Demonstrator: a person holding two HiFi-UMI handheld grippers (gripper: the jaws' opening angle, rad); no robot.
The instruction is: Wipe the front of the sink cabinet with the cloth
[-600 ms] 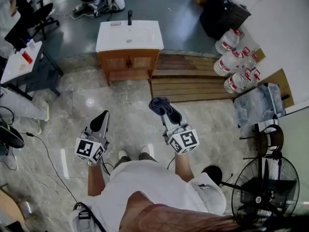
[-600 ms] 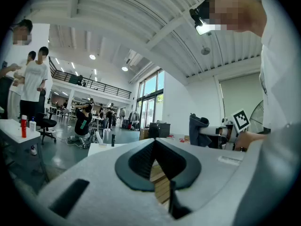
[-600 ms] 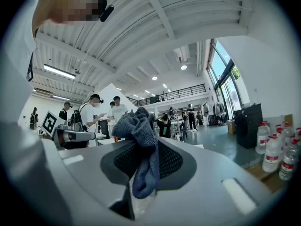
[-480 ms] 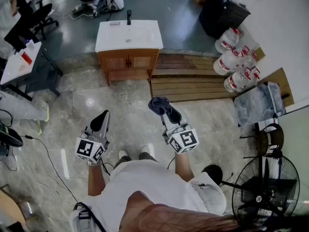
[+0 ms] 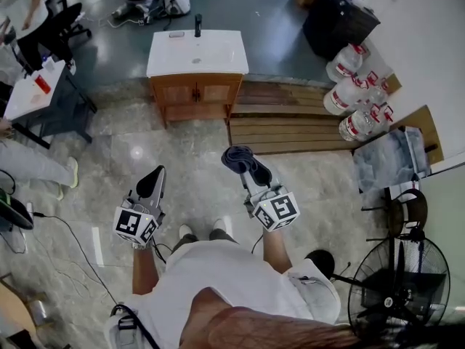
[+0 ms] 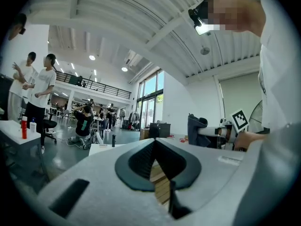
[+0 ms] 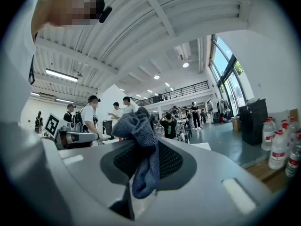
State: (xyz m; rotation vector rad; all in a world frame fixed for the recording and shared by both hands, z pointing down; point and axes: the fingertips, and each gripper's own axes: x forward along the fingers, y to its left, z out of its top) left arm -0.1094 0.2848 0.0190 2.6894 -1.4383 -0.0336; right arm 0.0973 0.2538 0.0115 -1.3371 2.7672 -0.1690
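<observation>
The sink cabinet point(image 5: 195, 93) is a wooden unit with two doors under a white basin top point(image 5: 197, 51), standing across the marble floor well ahead of me. A dark blue-grey cloth point(image 5: 237, 157) is bunched at the tip of my right gripper point(image 5: 245, 167), which is shut on it. In the right gripper view the cloth point(image 7: 141, 145) hangs down over the jaws of that gripper point(image 7: 140, 161). My left gripper point(image 5: 150, 182) is held lower left, jaws together and nothing in them. In the left gripper view that gripper point(image 6: 157, 169) points towards the distant basin point(image 6: 99, 148).
A low wooden platform point(image 5: 290, 126) lies right of the cabinet, with several large water bottles point(image 5: 356, 86) beyond it. A floor fan point(image 5: 398, 291) stands at my right. A white table point(image 5: 33, 89), people and a cable point(image 5: 73, 231) are on the left.
Both grippers hold nearly the same pose, the cloth still gripped. The view has shifted slightly, and people at the left edge have moved.
</observation>
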